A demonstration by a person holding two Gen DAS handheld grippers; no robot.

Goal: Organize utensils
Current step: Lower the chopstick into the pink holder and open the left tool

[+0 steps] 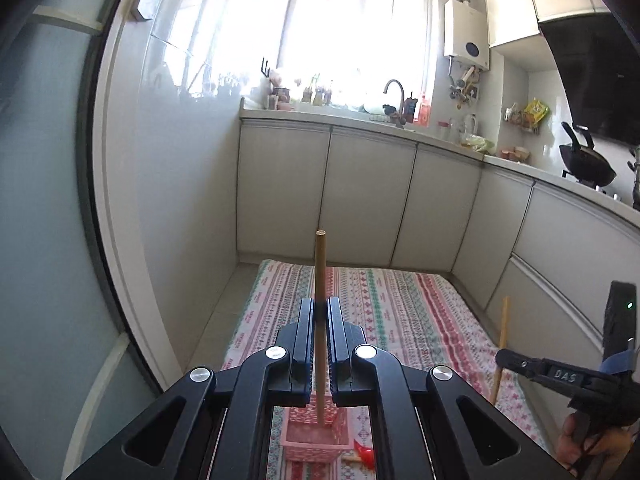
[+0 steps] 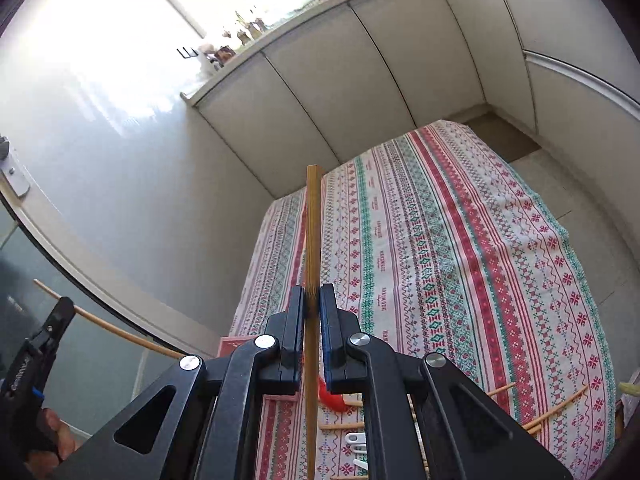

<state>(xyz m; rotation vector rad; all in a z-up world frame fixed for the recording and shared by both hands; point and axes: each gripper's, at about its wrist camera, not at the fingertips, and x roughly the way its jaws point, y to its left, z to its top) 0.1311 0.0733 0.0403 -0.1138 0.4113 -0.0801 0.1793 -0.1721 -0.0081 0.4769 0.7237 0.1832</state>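
Note:
In the left wrist view my left gripper (image 1: 320, 305) is shut on a thin wooden chopstick (image 1: 320, 264) that stands upright between the pads. Its lower end hangs over a pink basket (image 1: 316, 438) on the patterned tablecloth (image 1: 400, 320). A red spoon (image 1: 366, 456) lies beside the basket. In the right wrist view my right gripper (image 2: 310, 294) is shut on a second wooden chopstick (image 2: 313, 220), held above the table. Each gripper shows in the other's view: the right gripper (image 1: 502, 358) at the right edge, the left gripper (image 2: 64, 308) at the lower left with its chopstick (image 2: 120, 332).
Several loose chopsticks (image 2: 554, 410), the red spoon (image 2: 334, 398) and white utensils (image 2: 356, 440) lie at the near end of the tablecloth (image 2: 440, 240). The pink basket (image 2: 234, 344) sits near its left edge. Kitchen cabinets (image 1: 360, 192) stand beyond the table, a glass door (image 1: 44, 200) to the left.

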